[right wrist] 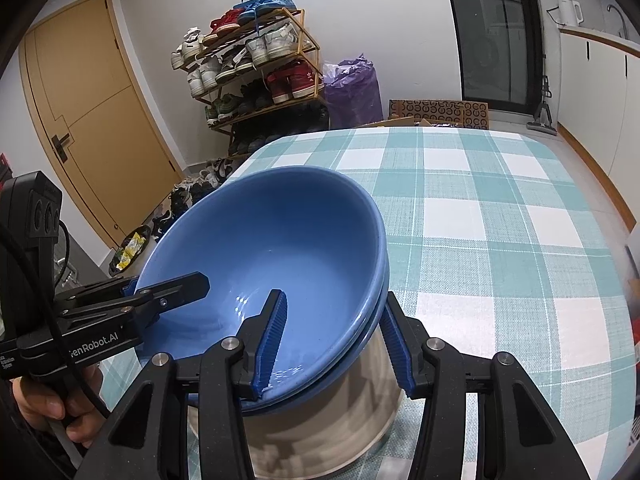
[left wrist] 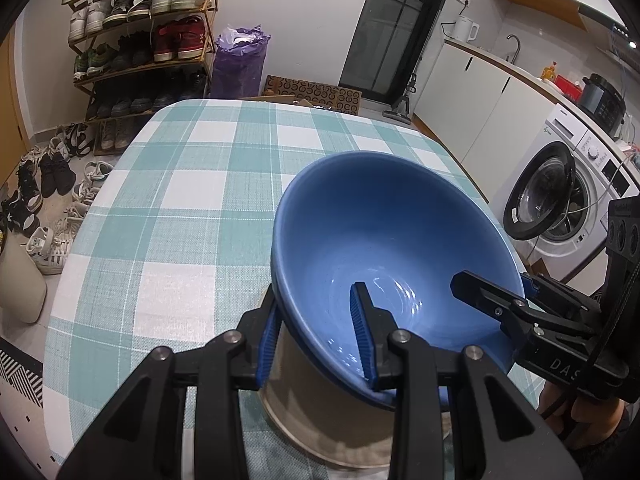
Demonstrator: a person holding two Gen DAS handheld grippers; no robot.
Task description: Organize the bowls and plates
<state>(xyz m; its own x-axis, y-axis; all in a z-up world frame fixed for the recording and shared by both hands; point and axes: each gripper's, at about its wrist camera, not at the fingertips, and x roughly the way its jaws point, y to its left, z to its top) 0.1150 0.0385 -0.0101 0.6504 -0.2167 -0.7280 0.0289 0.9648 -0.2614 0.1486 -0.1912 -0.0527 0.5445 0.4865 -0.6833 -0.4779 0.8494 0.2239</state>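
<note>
Where the two grippers meet over the checked desk (left wrist: 180, 200), a stack of blue bowls (left wrist: 384, 240) sits tilted on an upturned white bowl (left wrist: 320, 412), which stands on the cloth near the desk's near edge. The left gripper (left wrist: 320, 340) is clenched on the stack's rim: one blue-padded finger lies inside the top bowl, the other presses the outer wall. The right gripper (right wrist: 332, 340) straddles the opposite rim of the same stack (right wrist: 272, 240), its inner pad against the bowl's inner wall and its outer pad touching the outside near the rims; it too is grasping the bowls. In the right wrist view two nested rims show at the stack's edge. A hand (right wrist: 60, 400) holds the left gripper's handle. A shoe rack (left wrist: 140, 32) stands beyond the desk.
</note>
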